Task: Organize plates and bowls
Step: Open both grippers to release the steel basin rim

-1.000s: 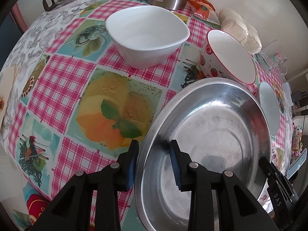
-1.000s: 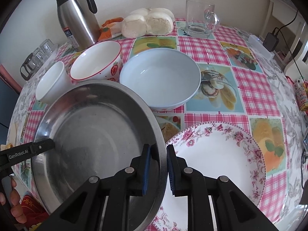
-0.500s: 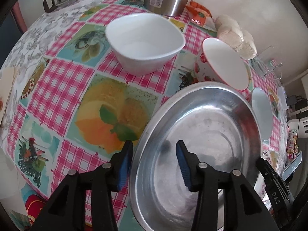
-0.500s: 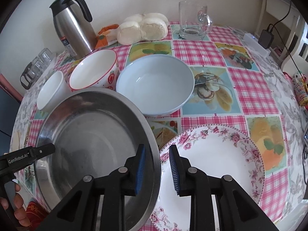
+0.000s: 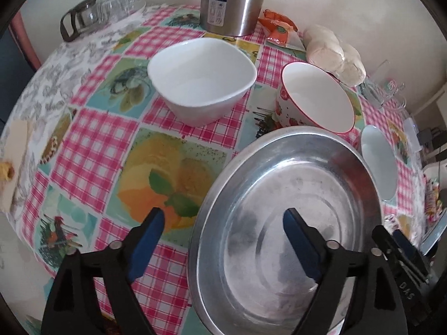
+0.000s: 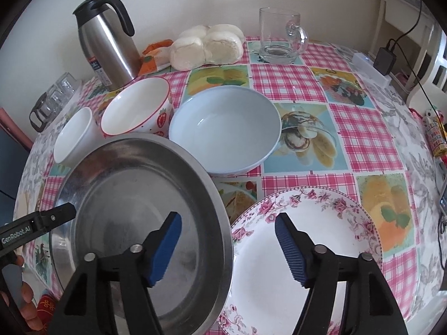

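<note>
Left wrist view: the left tool (image 5: 220, 219) is spread wide, one blue pad over the checked cloth, the other over the steel plate (image 5: 285, 223), its rim between them untouched. The steel plate lies on the worktop (image 5: 92, 139) at about 5 o'clock. A white bowl (image 5: 201, 79) stands at 12 o'clock, with a strawberry bowl (image 5: 315, 102) at 1 o'clock close to the steel plate's far rim. A pale blue bowl (image 5: 378, 162) shows edge-on at 3 o'clock. A steel jug (image 5: 233, 0) stands behind the white bowl.

Right wrist view: the right tool (image 6: 227, 227) is also spread wide, straddling the steel plate's (image 6: 134, 209) right rim and gripping nothing. A floral plate (image 6: 301, 240) lies at 5 o'clock; the steel plate's edge overlaps it. The pale blue bowl (image 6: 225, 128) sits at 12 o'clock, the strawberry bowl (image 6: 137, 109) at 11 o'clock, the white bowl (image 6: 73, 135) at 10 o'clock. The left tool's finger (image 6: 54, 217) reaches over the steel plate's left rim at 9 o'clock. A glass mug (image 6: 279, 36) and bread rolls (image 6: 206, 46) stand at the far edge.
</note>
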Available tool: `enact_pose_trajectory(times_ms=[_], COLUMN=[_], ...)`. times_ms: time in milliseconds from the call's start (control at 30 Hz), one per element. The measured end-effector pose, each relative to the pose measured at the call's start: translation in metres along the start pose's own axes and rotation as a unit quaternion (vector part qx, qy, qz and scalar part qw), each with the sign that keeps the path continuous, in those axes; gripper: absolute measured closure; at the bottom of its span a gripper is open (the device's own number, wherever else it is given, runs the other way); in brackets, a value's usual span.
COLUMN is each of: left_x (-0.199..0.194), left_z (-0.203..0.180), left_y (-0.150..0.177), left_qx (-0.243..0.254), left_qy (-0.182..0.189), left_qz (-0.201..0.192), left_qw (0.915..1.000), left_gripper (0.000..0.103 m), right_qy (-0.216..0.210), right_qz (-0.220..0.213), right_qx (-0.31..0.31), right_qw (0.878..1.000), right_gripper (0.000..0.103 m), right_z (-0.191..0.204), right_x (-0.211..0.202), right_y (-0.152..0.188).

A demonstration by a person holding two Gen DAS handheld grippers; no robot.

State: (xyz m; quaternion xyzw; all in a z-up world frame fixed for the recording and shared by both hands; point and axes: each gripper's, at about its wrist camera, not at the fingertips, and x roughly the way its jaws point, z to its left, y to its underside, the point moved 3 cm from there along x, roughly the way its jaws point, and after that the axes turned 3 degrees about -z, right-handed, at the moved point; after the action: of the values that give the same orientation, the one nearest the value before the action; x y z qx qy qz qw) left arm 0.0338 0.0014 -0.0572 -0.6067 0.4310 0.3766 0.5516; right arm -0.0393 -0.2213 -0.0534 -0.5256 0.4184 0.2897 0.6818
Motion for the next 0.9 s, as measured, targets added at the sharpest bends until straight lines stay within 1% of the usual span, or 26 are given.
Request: enact_pose_trajectory(times_ms=[33,67,133,233,333,467,500,567,600,700,733,800,900], left_x=[0.001,0.001,-0.001,-0.003,-0.009,-0.023,-0.029,-0.037,-0.041,-0.05,-0.054,-0.059,-0.064], left_z=[0.0,0.001,0.002,0.003,0.001,-0.009,-0.015,-0.025,-0.033,-0.055,-0.067,-0.086,-0.11], left_y=[0.0,0.0,0.0,-0.002,-0.004,-0.009,-0.01,-0.011,-0.011,-0.008,-0.006,0.001,0.012], left_qx=[0.002,0.004,0.005,0.007,0.007,0.012,0.018,0.032,0.042,0.069,0.085,0.117,0.148], left_qy=[-0.003,-0.007,-0.012,-0.014,-0.012,0.012,0.023,0.038,0.053,0.095,0.113,0.136,0.154], left_qz=[-0.002,-0.004,-0.009,-0.02,-0.041,-0.077,-0.091,-0.107,-0.112,-0.115,-0.115,-0.109,-0.096], left_qw=[1.0,1.0,0.9999,0.9997,0.9991,0.9969,0.9954,0.9931,0.9914,0.9863,0.9832,0.9777,0.9721], left_gripper=[0.011,0.01,0.008,0.006,0.004,0.004,0.004,0.004,0.004,0.004,0.004,0.004,0.004], right_qy=[-0.001,-0.001,0.0,-0.001,0.005,0.024,0.027,0.032,0.034,0.047,0.051,0.067,0.087], right_qz=[-0.002,-0.004,-0.009,-0.013,-0.021,-0.043,-0.048,-0.058,-0.061,-0.061,-0.058,-0.042,-0.019], right_qx=[0.0,0.001,0.002,0.006,0.013,0.052,0.067,0.097,0.112,0.153,0.164,0.189,0.231], right_qw=[1.0,1.0,1.0,1.0,1.0,0.997,0.996,0.993,0.991,0.985,0.984,0.979,0.969], right_gripper=[0.019,0.016,0.0,0.0,0.0,0.0,0.0,0.0,0.0,0.0,0.0,0.0,0.0], right_z=[0.0,-0.001,-0.002,-0.004,-0.009,-0.029,-0.036,-0.05,-0.058,-0.081,-0.089,-0.106,-0.132], right_x=[0.0,-0.001,-0.001,-0.002,-0.005,-0.017,-0.02,-0.026,-0.028,-0.032,-0.033,-0.03,-0.027], right_y=[0.0,-0.001,-0.001,-0.002,-0.004,-0.008,-0.009,-0.01,-0.01,-0.005,-0.003,0.002,0.015])
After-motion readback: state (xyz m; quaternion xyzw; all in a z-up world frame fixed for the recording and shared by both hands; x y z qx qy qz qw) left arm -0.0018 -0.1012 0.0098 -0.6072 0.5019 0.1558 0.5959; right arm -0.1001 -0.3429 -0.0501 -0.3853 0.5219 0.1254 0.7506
